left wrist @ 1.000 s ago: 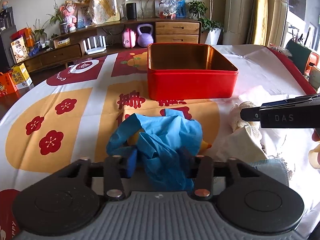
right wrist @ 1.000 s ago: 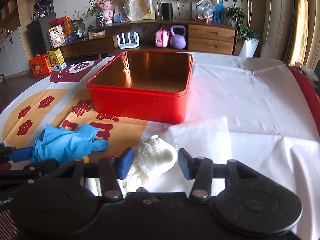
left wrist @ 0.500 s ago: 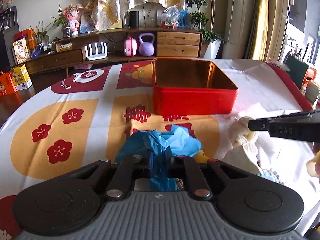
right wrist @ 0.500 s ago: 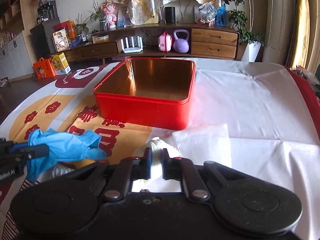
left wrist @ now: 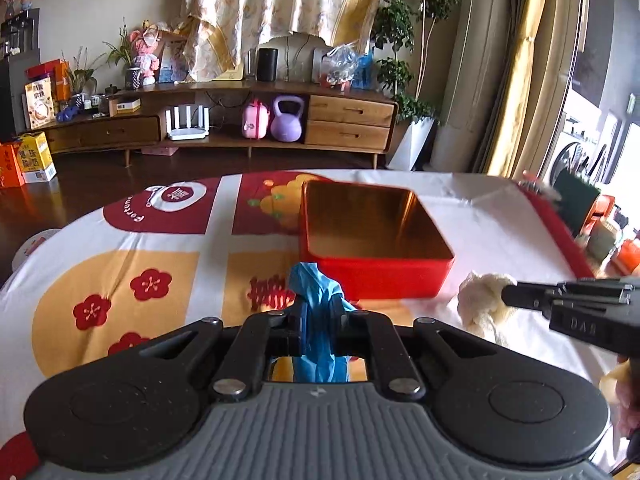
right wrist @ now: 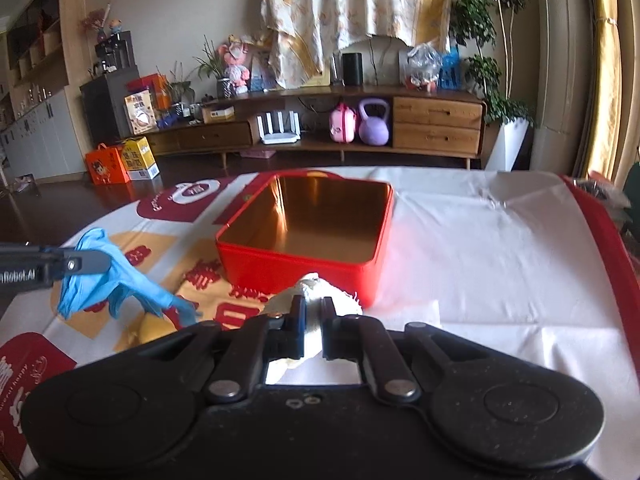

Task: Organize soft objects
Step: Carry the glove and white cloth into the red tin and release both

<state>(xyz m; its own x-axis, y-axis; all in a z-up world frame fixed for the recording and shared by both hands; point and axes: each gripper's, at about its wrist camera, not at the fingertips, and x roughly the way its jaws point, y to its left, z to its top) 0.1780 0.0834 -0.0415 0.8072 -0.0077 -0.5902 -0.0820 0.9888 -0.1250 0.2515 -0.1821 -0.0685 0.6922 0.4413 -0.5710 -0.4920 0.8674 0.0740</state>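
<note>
The left gripper (left wrist: 320, 322) has its fingers (left wrist: 295, 326) closed on a crumpled blue glove (left wrist: 316, 300), which bunches up above the pads and hangs down below them. In the right wrist view the same glove (right wrist: 108, 276) dangles clear of the desk (right wrist: 500, 280) at the left, its loose ends trailing down toward a yellow soft object (right wrist: 150, 328) that lies on the cloth beneath it. The right gripper (right wrist: 313, 320) has its fingers (right wrist: 295, 322) clamped on a cream-white knitted bundle (right wrist: 320, 294), pinched between the pads with its rounded top showing just above them; from the left wrist view the bundle (left wrist: 484, 296) sits at the tip of the dark gripper that reaches in from the right.

A red tin box (left wrist: 376, 248) with a shiny gold inside stands open on the desk, just beyond both grippers and between them, a little right of the glove and a little left of the white bundle. Nothing lies inside it. The desk is covered by a cloth with red and yellow flower patterns on the left half and plain white on the right.

Far behind, along the wall, runs a low wooden sideboard (right wrist: 436, 124) with drawers, a purple kettlebell (right wrist: 374, 124) and a pink case (right wrist: 342, 124) on its lower shelf, and a patterned curtain (right wrist: 360, 8) hanging above it
</note>
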